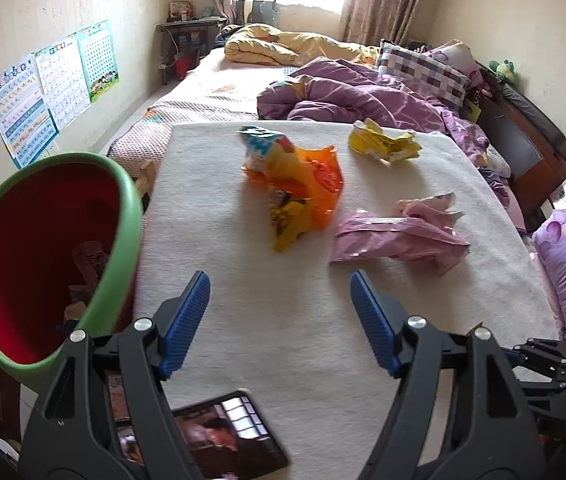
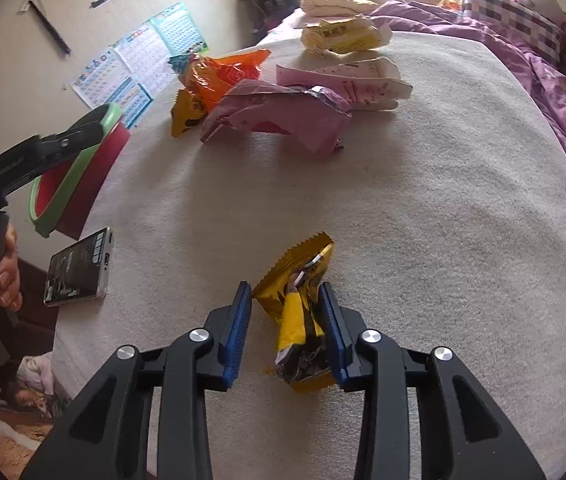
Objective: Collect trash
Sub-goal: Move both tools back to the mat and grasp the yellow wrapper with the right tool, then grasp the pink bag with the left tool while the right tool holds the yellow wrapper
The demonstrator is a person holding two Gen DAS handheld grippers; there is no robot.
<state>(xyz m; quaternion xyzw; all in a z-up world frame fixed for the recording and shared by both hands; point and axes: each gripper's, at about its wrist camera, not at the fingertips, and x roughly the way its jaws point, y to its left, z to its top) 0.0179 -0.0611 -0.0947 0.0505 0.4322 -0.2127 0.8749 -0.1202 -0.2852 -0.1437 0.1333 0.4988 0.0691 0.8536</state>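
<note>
Lower centre, right wrist view: yellow wrapper [image 2: 303, 312] between right gripper [image 2: 287, 328] pads, long axis along fingers; left pad apart, grip unsettled.

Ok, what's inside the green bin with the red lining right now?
In the left wrist view, the green bin holds what looks like a brownish wrapper low inside. The rim and the left gripper hide the bottom, so anything more can't be told.

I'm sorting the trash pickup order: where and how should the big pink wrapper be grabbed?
Grip the pink wrapper at its raised, crumpled right end, coming from above with the pads across the ridge. Its left end lies flat on the white mat, offering little to pinch.
</note>
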